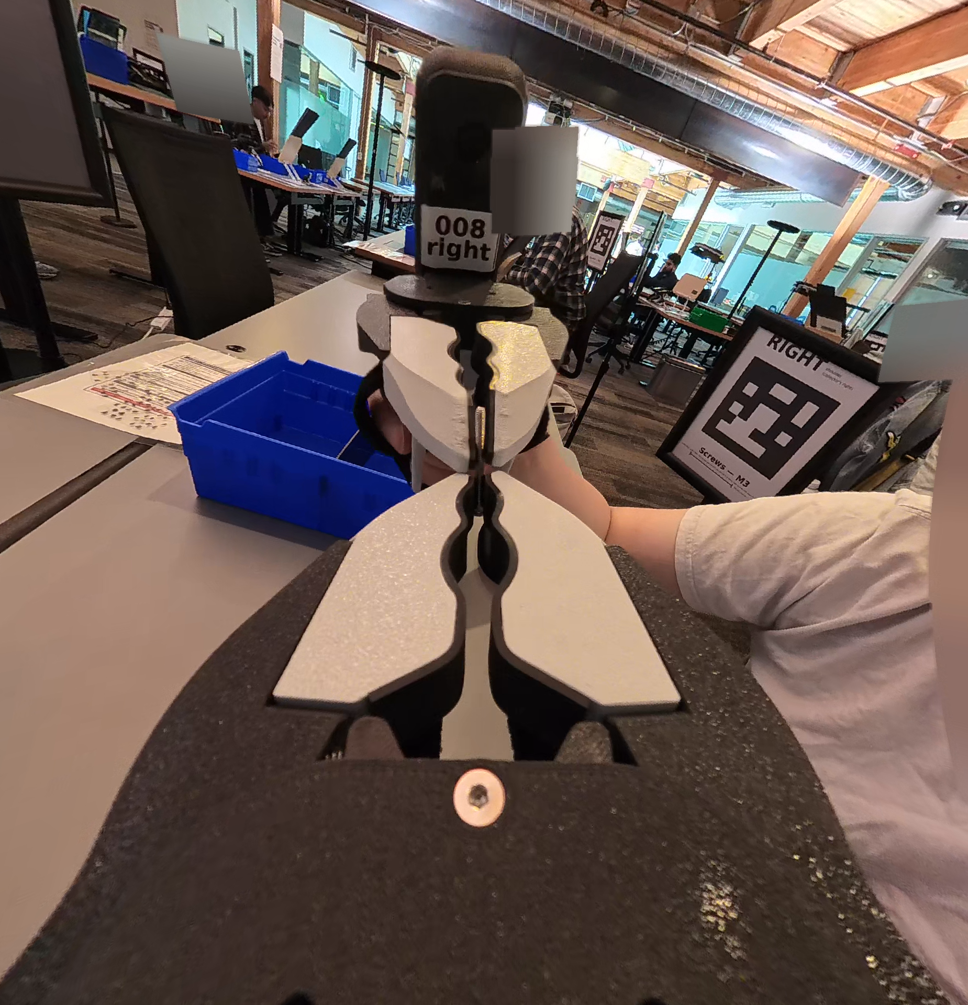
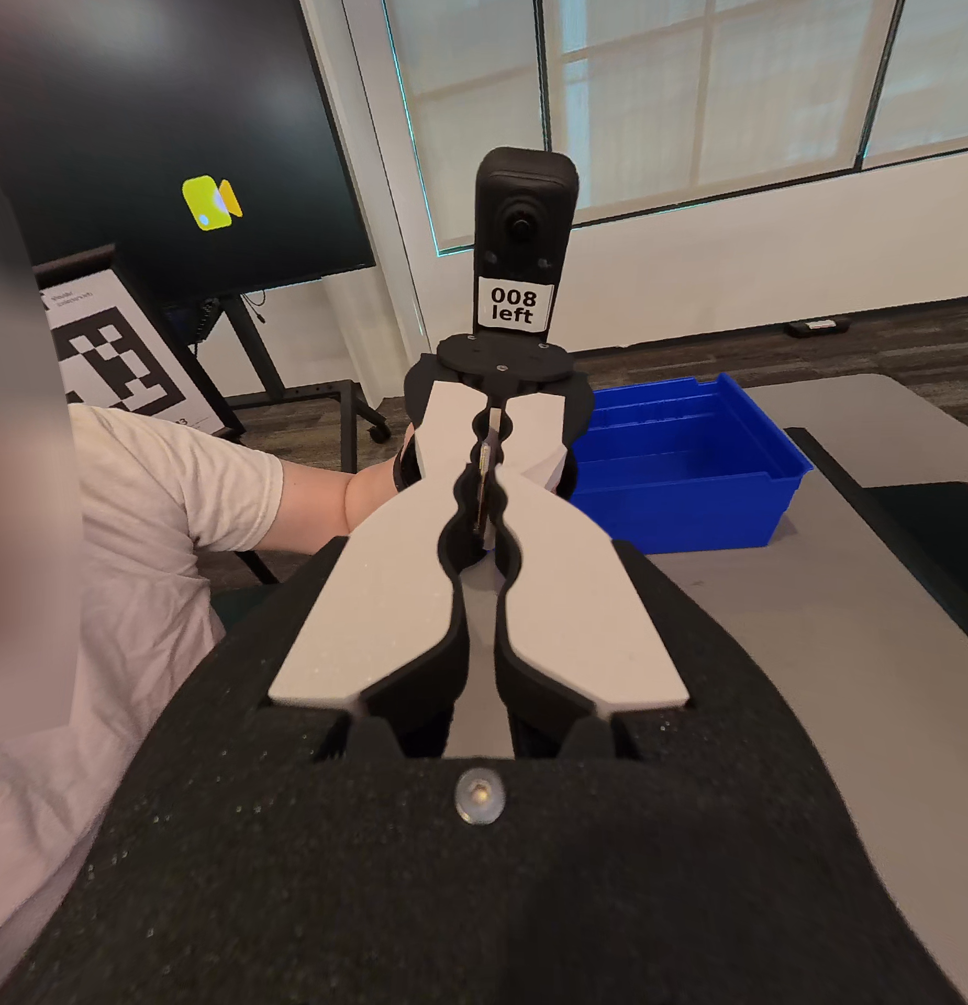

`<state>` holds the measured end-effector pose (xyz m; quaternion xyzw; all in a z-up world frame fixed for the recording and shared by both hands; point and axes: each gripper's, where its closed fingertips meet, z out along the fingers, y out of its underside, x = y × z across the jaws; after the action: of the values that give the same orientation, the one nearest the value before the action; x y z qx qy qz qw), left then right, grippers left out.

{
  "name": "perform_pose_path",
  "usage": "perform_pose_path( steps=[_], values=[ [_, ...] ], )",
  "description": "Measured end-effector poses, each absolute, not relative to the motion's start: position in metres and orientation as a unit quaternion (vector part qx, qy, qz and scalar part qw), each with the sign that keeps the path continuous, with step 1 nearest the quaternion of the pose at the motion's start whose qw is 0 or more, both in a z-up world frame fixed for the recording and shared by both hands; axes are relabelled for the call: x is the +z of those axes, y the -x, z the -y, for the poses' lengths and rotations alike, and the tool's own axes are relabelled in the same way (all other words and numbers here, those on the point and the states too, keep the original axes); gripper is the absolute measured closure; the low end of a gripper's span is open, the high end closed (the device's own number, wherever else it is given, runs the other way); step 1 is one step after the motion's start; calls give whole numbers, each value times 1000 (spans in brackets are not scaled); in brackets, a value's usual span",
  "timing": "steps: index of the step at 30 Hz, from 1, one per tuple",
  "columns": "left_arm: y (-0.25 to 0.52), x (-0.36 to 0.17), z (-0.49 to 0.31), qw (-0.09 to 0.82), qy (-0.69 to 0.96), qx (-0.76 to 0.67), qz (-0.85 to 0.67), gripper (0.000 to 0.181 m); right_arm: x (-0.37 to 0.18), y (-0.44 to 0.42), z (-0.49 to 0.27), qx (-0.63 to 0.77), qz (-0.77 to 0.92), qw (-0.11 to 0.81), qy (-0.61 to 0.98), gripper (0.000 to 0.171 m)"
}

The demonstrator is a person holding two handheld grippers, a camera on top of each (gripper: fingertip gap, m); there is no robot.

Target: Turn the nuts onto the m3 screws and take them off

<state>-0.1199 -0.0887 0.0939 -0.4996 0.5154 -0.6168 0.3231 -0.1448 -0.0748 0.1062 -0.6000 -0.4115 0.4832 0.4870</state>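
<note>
Left wrist view shows left gripper [image 1: 479, 481] and right gripper [image 1: 479, 462] tip to tip, both clamped on one screw [image 1: 479, 429]; nut unseen, progress unclear.

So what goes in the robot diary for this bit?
left gripper: shut on screw | right gripper: shut on screw | tips meeting | blue bin: on table

Where the tips of the left hand-held gripper [image 1: 479, 478] and right hand-held gripper [image 2: 480, 478] meet, the screw [image 1: 480, 429] shows only as a thin sliver, and any nut on it is too small to tell. The hand-held grippers hide the near corner of the blue bin [image 1: 264, 435], and its floor cannot be seen. The hands gripping the handles are mostly covered.
</note>
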Motion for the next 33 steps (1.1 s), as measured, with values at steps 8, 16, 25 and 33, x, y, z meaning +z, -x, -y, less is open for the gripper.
perform_pose_path(
  steps=[8,16,25,33],
  values=[
    [119,95,88,321,501,-625,-505,165,108,144,76,520,405,471,587,168],
    [124,99,81,332,512,-612,-503,152,106,28,38,289,365,536,704,168],
    [118,87,86,316,520,-600,-519,155,-53,-244,21,-73,125,302,942,168],
    [117,83,82,310,527,-598,-518,157,-117,-241,12,-61,169,156,971,168]
  ],
)
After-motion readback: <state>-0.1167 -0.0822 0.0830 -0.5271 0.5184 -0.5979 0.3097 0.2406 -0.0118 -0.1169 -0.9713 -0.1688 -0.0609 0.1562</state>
